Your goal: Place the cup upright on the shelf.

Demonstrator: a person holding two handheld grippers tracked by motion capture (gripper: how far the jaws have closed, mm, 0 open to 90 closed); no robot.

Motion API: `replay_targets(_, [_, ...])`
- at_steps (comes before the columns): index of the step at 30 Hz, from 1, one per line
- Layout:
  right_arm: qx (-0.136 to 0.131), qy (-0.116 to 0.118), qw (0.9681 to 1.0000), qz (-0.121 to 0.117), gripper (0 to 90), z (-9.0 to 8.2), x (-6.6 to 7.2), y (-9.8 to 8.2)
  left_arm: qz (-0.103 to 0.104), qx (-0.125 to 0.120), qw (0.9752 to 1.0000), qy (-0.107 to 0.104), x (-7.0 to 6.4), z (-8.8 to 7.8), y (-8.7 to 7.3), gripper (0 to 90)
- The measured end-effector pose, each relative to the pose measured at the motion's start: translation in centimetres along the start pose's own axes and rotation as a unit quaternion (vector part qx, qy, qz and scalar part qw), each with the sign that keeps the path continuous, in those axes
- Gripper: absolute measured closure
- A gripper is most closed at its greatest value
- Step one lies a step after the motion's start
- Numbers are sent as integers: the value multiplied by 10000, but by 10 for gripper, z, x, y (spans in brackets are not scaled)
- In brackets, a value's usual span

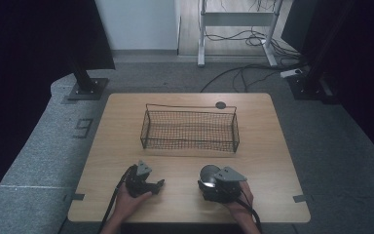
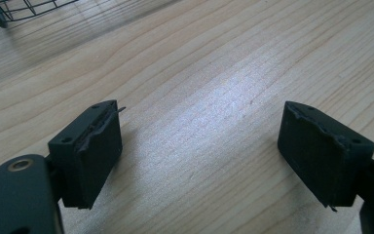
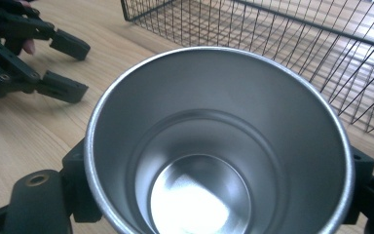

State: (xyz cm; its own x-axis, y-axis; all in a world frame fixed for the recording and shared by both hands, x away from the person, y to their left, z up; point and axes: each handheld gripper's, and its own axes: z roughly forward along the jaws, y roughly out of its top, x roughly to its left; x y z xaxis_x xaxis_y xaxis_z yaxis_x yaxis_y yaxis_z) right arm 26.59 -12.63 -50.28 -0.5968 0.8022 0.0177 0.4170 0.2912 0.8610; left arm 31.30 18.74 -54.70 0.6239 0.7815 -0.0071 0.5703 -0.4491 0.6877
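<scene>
A shiny metal cup (image 1: 207, 174) stands near the table's front edge, right of centre, its mouth facing up. My right gripper (image 1: 211, 184) is shut on it, one black pad on each side of the cup's wall (image 3: 214, 122). In the right gripper view the cup is empty inside. My left gripper (image 1: 158, 185) rests at the front left, held by a hand, open, with bare wood between its pads (image 2: 199, 151). The left gripper (image 3: 68, 66) also appears at the upper left of the right gripper view, apart from the cup.
A black wire basket (image 1: 190, 129) stands empty in the middle of the wooden table (image 1: 268, 146), just beyond both grippers. A small black round disc (image 1: 220, 105) lies behind it near the far edge. Cables and stand feet lie on the floor beyond.
</scene>
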Motion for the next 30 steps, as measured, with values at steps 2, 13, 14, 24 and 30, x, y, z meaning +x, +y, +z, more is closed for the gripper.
replay_targets(2, [-38, 9, 10000, -6, 182, -3, 0, 2, -3, -3, 10000, -1, 0, 0, 0, 163])
replay_targets(13, [-222, 46, 9997, 119, 182, -17, -8, 9, -9, -7, 10000, -1, 0, 0, 0, 163])
replay_targets(14, [-222, 46, 9997, 119, 182, -17, -8, 9, -9, -7, 10000, -1, 0, 0, 0, 163])
replay_targets(24, [-343, 16, 9993, 178, 182, -23, -14, 18, 1, 1, 10000, -1, 0, 0, 0, 163])
replay_targets(30, [-344, 23, 9993, 158, 182, -23, -15, 21, 1, 1, 10000, 0, 0, 0, 0, 163])
